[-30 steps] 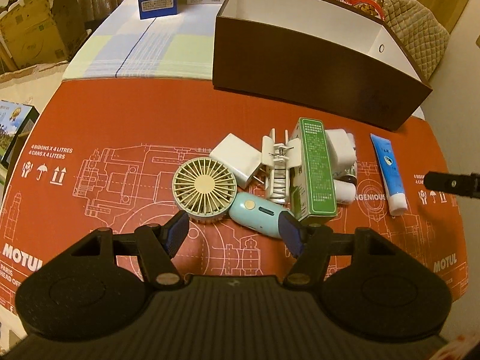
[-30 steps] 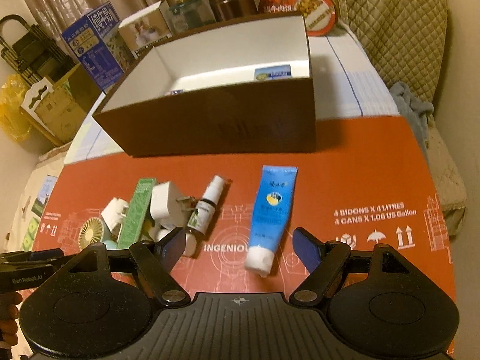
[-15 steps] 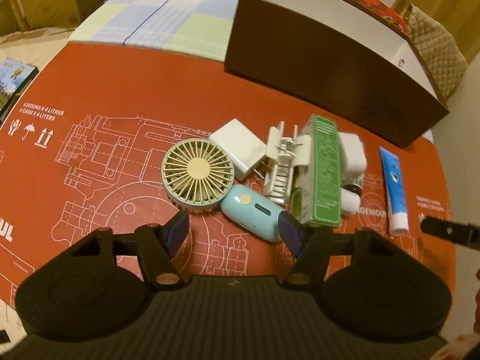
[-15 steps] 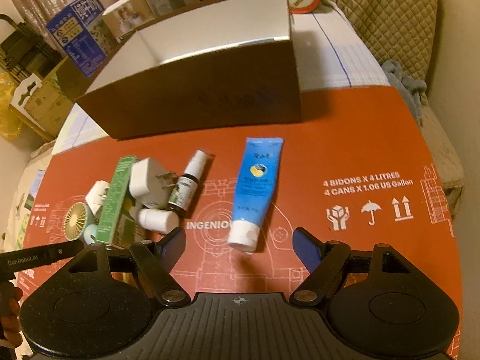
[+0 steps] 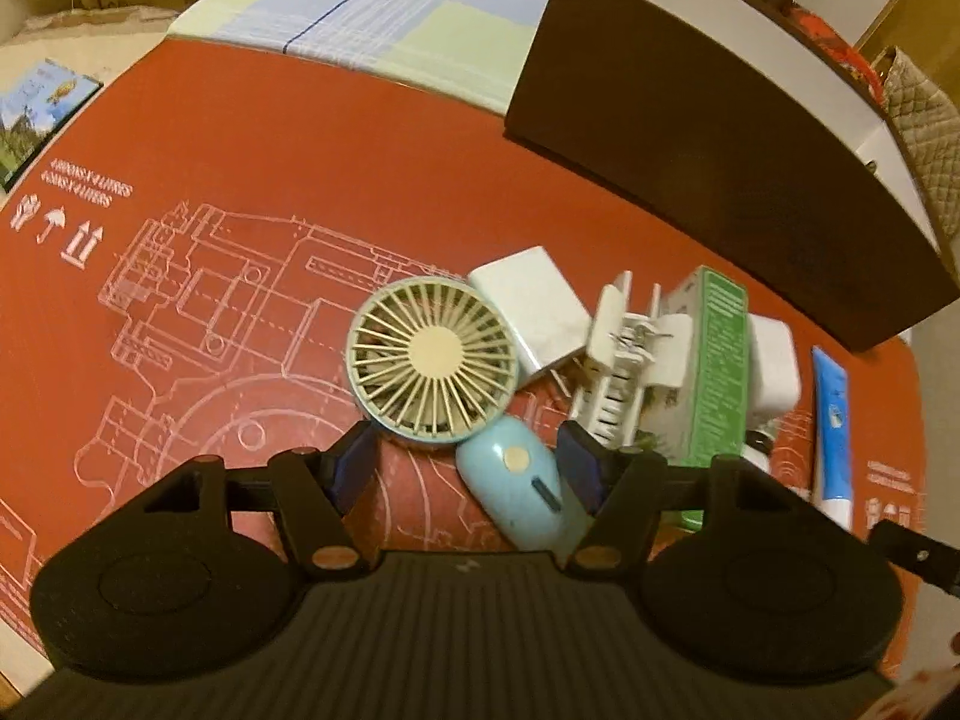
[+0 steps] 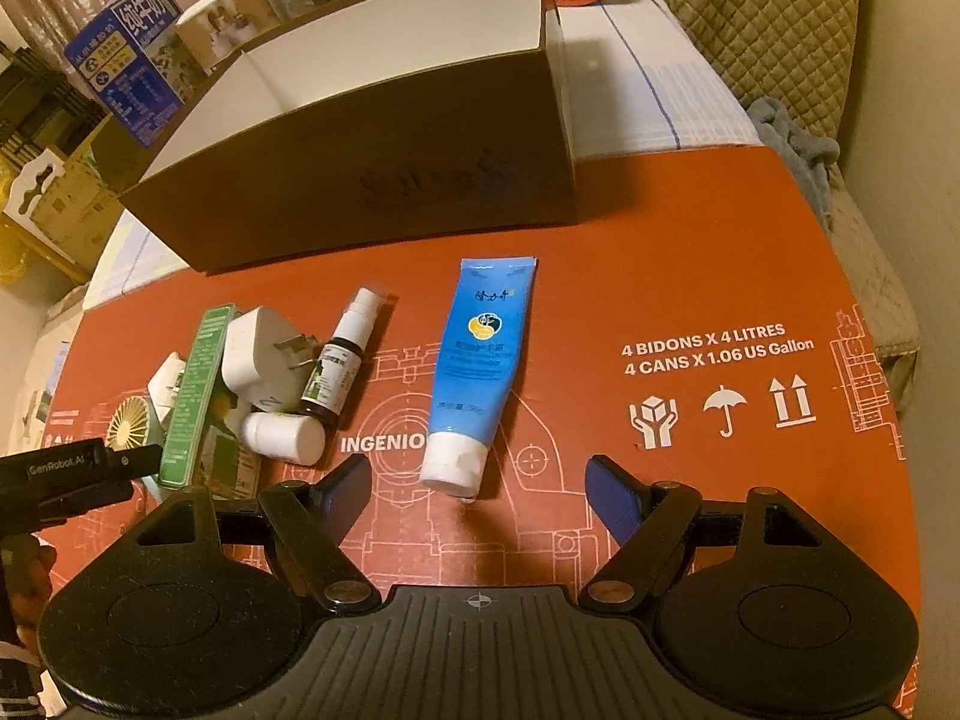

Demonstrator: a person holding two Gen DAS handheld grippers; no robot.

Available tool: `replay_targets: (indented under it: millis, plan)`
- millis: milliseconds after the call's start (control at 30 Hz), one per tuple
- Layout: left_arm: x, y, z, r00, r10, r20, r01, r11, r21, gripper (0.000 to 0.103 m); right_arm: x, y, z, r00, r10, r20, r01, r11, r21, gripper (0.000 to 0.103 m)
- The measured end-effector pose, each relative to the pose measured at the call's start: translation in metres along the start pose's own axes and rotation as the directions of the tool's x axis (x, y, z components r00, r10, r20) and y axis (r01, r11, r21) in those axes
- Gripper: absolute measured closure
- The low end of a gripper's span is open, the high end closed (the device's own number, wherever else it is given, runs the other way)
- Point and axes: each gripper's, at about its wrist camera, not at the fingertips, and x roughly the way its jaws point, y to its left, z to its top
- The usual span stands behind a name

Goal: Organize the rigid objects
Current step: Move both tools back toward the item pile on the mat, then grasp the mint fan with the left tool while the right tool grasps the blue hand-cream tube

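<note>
the left gripper (image 5: 465, 465) is wide apart around the handle of the small fan (image 5: 432, 360), lying among crowded items before the brown box (image 5: 690, 138). the right gripper (image 6: 477, 489) is apart too, near the blue tube (image 6: 480, 360). closing may catch the white clip (image 5: 624, 360) because it lies very close.

box (image 6: 372, 180) behind | fan (image 5: 431, 359) left of clip (image 5: 630, 354) | tube (image 6: 483, 366) rightmost

Quilted cushion (image 6: 780, 30), blue carton (image 6: 129, 60)
</note>
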Motion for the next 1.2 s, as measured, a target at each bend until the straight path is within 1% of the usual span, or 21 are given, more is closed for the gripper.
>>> replay_targets:
  millis: [133,233,300,367,433,567,633,733,800,867,900,933,967,1000,1033,1100,1133,1200]
  plan:
    - [0.003,0.009,0.003,1.0,-0.002,0.004,0.002,1.0,0.025,0.041,0.004,-0.002,0.002,1.0,-0.001,-0.006,0.001,1.0,0.003,0.028]
    - [0.001,0.012,0.004,1.0,0.005,0.029,-0.008,0.996,0.087,0.042,0.008,-0.003,0.003,1.0,-0.003,-0.007,0.003,1.0,0.004,0.028]
    - [0.0,0.012,0.004,0.999,0.007,0.044,-0.013,0.989,0.146,0.044,0.01,-0.004,0.004,1.0,-0.002,-0.006,0.002,1.0,0.004,0.028]
    - [-0.002,0.013,0.005,0.999,0.004,0.053,-0.014,0.983,0.185,0.047,0.014,-0.004,0.004,1.0,0.002,-0.008,-0.002,1.0,0.005,0.028]
    - [-0.003,0.015,0.005,0.998,0.005,0.064,-0.019,0.975,0.221,0.053,0.018,-0.003,0.004,1.0,0.004,-0.008,-0.004,1.0,0.002,0.028]
    - [-0.003,0.019,0.007,0.997,0.031,0.077,-0.051,0.957,0.285,0.054,0.028,0.002,0.003,1.0,-0.001,-0.005,0.0,1.0,-0.023,0.028]
    - [-0.003,0.02,0.006,0.996,0.036,0.077,-0.058,0.952,0.302,0.054,0.034,0.006,0.004,1.0,-0.005,-0.002,0.005,0.999,-0.038,0.028]
    - [-0.001,0.022,0.006,0.997,0.037,0.071,-0.057,0.95,0.307,0.054,0.042,0.01,0.003,1.0,-0.006,0.015,0.006,0.998,-0.057,0.028]
    - [0.001,0.023,0.007,0.997,0.04,0.067,-0.058,0.951,0.304,0.054,0.048,0.013,0.004,1.0,-0.019,0.019,0.021,0.997,-0.069,0.032]
    - [0.003,0.022,0.009,0.997,0.042,0.065,-0.06,0.95,0.307,0.055,0.051,0.017,0.004,0.999,-0.033,0.04,0.036,0.995,-0.091,0.041]
    - [0.004,0.022,0.009,0.997,0.042,0.064,-0.06,0.949,0.31,0.056,0.052,0.019,0.005,0.998,-0.043,0.047,0.048,0.993,-0.107,0.043]
    - [0.005,0.021,0.01,0.997,0.041,0.064,-0.06,0.948,0.313,0.056,0.053,0.021,0.005,0.997,-0.053,0.052,0.059,0.991,-0.119,0.047]
    - [0.006,0.021,0.011,0.997,0.041,0.065,-0.059,0.947,0.317,0.056,0.054,0.024,0.005,0.996,-0.063,0.06,0.07,0.989,-0.134,0.056]
    - [0.008,0.02,0.013,0.997,0.041,0.066,-0.06,0.945,0.321,0.056,0.055,0.025,0.005,0.995,-0.074,0.067,0.084,0.985,-0.148,0.06]
    - [0.009,0.019,0.014,0.997,0.042,0.067,-0.062,0.944,0.325,0.056,0.055,0.027,0.004,0.994,-0.084,0.073,0.095,0.982,-0.165,0.068]
    - [0.012,0.018,0.014,0.997,0.044,0.066,-0.063,0.942,0.331,0.056,0.055,0.028,0.001,0.994,-0.083,0.078,0.096,0.977,-0.189,0.07]
    - [0.013,0.017,0.014,0.997,0.043,0.063,-0.062,0.941,0.333,0.06,0.055,0.03,-0.001,0.993,-0.084,0.079,0.098,0.975,-0.201,0.071]
    - [0.016,0.017,0.014,0.998,0.038,0.055,-0.055,0.94,0.336,0.063,0.054,0.032,-0.006,0.993,-0.086,0.079,0.102,0.968,-0.23,0.072]
